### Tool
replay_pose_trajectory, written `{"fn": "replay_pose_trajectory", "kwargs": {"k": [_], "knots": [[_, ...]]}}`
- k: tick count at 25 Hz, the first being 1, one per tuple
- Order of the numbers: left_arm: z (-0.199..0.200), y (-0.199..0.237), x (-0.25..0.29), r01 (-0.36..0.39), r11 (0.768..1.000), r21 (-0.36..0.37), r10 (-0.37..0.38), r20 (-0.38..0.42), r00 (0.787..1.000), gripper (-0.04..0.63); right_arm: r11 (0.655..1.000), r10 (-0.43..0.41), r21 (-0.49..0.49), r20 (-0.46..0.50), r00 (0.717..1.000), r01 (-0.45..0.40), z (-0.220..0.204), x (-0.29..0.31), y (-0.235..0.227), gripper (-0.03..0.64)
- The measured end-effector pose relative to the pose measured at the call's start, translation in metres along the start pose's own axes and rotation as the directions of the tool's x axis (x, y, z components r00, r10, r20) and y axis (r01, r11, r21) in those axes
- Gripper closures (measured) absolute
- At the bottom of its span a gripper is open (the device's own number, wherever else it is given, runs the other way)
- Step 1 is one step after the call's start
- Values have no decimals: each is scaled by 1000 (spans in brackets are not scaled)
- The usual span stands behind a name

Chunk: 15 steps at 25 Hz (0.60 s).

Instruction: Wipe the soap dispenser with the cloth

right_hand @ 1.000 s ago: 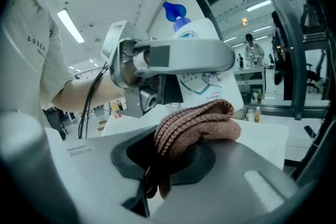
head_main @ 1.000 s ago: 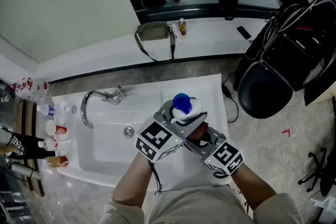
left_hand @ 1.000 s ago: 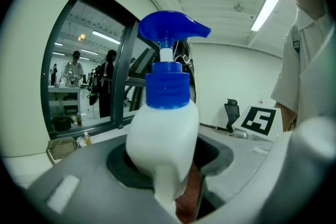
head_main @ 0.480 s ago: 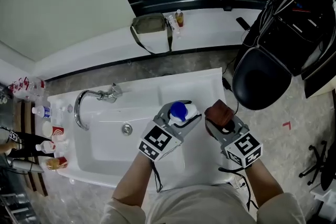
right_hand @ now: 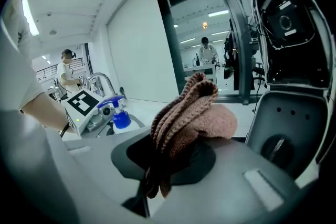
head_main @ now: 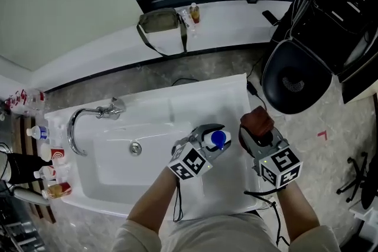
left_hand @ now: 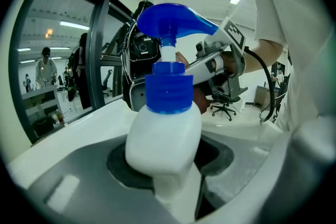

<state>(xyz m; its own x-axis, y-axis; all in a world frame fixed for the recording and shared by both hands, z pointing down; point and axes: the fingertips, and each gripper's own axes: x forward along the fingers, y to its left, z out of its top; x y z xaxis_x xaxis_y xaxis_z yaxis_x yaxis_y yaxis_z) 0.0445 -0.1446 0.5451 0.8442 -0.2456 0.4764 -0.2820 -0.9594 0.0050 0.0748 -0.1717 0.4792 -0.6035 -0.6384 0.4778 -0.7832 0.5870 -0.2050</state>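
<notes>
My left gripper [head_main: 204,143] is shut on a white soap dispenser [head_main: 211,140] with a blue pump top [left_hand: 167,76]; it is held over the right part of the white sink counter [head_main: 207,94]. The bottle's white body [left_hand: 163,139] sits between the jaws in the left gripper view. My right gripper [head_main: 255,130] is shut on a folded brown cloth [head_main: 256,121], just right of the dispenser and apart from it. In the right gripper view the cloth [right_hand: 189,123] bulges out of the jaws, and the dispenser [right_hand: 119,113] shows at the left.
A chrome tap [head_main: 88,118] arches over the basin [head_main: 130,156] at the left. Small bottles and cups [head_main: 50,162] crowd the counter's left end. A black office chair [head_main: 295,79] stands at the right. A bag and bottles [head_main: 168,19] lie on the far ledge.
The right gripper with the cloth has pulled away from the dispenser to the right. The left gripper has tipped the dispenser, its blue top now pointing right.
</notes>
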Motion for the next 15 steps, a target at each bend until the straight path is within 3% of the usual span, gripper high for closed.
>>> {"fn": "replay_pose_trajectory", "kwargs": {"k": [8, 12, 15], "knots": [[-2, 4, 6, 13, 1000, -10, -12, 84, 996, 393, 999, -1, 51, -19, 1000, 2, -17, 6, -1, 535], [-5, -1, 7, 52, 998, 36, -55, 92, 994, 393, 998, 3, 62, -21, 1000, -1, -22, 10, 2, 535], [-2, -3, 6, 39, 996, 77, -45, 76, 996, 391, 998, 1, 64, -22, 1000, 0, -24, 9, 3, 535]]}}
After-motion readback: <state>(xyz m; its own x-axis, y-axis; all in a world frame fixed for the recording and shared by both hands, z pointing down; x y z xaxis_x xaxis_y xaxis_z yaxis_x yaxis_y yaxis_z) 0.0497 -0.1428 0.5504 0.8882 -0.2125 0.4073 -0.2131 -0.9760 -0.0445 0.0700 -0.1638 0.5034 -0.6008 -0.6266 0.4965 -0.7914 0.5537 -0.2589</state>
